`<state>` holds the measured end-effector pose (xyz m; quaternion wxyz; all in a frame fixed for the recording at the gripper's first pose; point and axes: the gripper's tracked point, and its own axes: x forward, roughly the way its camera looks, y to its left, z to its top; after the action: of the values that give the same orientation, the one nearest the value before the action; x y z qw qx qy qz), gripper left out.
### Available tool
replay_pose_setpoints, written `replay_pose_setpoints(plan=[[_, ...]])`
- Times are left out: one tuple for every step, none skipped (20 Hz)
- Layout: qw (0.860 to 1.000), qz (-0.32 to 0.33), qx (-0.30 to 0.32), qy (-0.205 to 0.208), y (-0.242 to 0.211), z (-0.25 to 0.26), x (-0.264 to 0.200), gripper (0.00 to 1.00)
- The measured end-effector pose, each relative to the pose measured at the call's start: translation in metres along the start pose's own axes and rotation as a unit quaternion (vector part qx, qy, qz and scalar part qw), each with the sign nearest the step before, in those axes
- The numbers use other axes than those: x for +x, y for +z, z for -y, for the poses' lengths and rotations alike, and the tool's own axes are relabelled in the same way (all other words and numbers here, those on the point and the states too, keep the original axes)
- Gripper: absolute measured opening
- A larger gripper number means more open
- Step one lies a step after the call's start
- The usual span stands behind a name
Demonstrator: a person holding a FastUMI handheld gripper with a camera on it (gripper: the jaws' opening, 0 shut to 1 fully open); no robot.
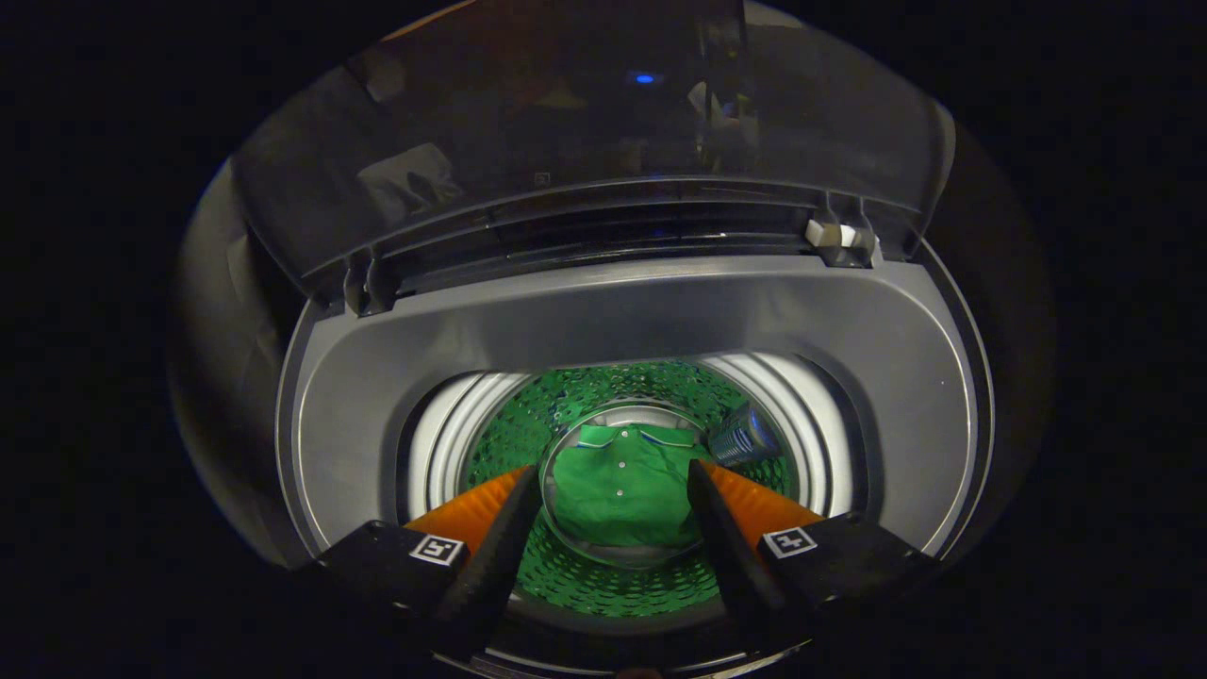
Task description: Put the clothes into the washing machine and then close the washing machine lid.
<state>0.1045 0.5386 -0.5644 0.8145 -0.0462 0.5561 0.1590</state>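
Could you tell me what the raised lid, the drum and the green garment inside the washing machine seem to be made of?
The lid looks like dark, glossy see-through plastic or glass: it shows reflections. The drum seems perforated shiny metal, dotted with holes and tinted green by reflection. The green garment looks like soft matte knit fabric with a collar and buttons. The gripper hangs open above it.

I see a green polo shirt (618, 495) with white buttons and dark-edged collar trim lying on the drum floor beyond my spread, empty gripper (615, 481). The perforated drum wall (528, 424) reflects green, ringed by a white tub collar (443, 438). The washing machine top (603, 316) is grey, its raised lid (566, 123) dark and translucent.
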Motion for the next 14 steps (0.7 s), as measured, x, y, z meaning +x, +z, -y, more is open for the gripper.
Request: replay_pose_setpoints(plan=[[1.000,0.007,0.001,0.003,0.000,-0.002,-0.003,0.99],[1.000,0.013,0.004,0.009,-0.003,-0.005,-0.006,0.99],[1.000,0.014,0.007,0.013,-0.007,-0.007,-0.009,0.99],[1.000,0.013,0.009,0.015,-0.013,-0.007,-0.013,0.99],[1.000,0.011,0.010,0.017,-0.021,-0.008,-0.018,0.99],[1.000,0.012,0.010,0.016,-0.030,-0.007,-0.023,0.99],[1.000,0.014,0.011,0.014,-0.037,-0.005,-0.029,0.99],[0.999,0.032,0.013,0.019,-0.037,-0.007,-0.038,0.99],[0.998,0.061,0.011,0.023,-0.030,-0.010,-0.051,0.99],[0.996,0.091,0.005,0.022,-0.019,-0.011,-0.065,0.99],[0.993,0.113,-0.001,0.025,-0.009,-0.013,-0.078,0.99],[0.992,0.124,-0.007,0.031,-0.001,-0.017,-0.093,0.99],[0.989,0.143,-0.006,0.040,0.014,-0.021,-0.110,0.99],[0.985,0.169,-0.002,0.046,0.031,-0.024,-0.126,0.99]])
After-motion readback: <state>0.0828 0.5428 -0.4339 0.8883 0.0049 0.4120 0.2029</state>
